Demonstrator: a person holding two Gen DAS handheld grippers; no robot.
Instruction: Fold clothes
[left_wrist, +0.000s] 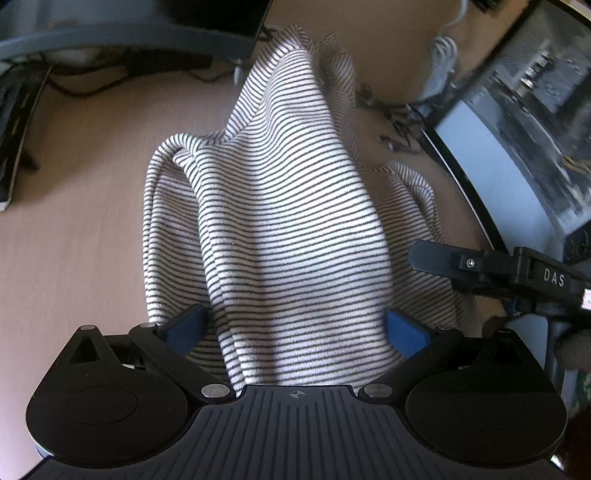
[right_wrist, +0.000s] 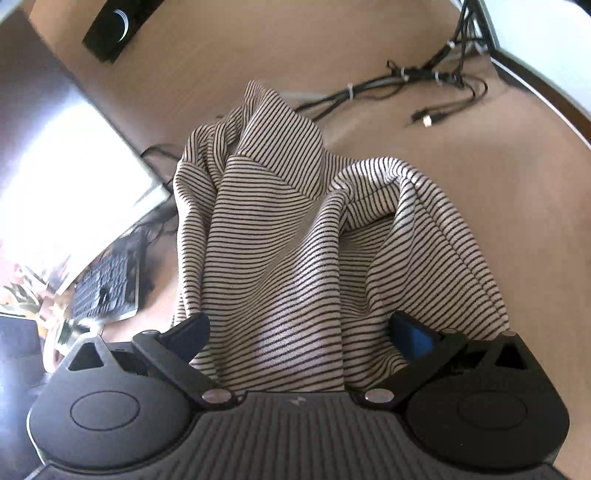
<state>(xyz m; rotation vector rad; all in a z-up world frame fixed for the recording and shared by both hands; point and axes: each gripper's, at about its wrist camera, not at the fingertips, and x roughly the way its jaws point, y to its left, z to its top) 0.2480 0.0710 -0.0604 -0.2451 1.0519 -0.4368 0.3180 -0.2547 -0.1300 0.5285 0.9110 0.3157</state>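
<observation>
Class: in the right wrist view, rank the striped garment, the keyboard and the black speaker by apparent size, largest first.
1. striped garment, though nearest the camera.
2. keyboard.
3. black speaker, partly cropped, so its place is unsure.

garment (left_wrist: 288, 206) on table (left_wrist: 81, 221), cables (right_wrist: 406, 79) behind

Desk: I am looking at a pale wooden top (right_wrist: 424, 177) that is filling both views.
Light: sunlight is falling in patches and glaring off a monitor (right_wrist: 74, 177) at the left of the right wrist view.
Monitor: another screen (left_wrist: 517, 122) is standing at the right of the left wrist view (blurred).
Cables: a tied bundle (right_wrist: 406, 79) is trailing across the desk.
Keyboard: a dark one (right_wrist: 107, 284) is lying beside the bright monitor.
</observation>
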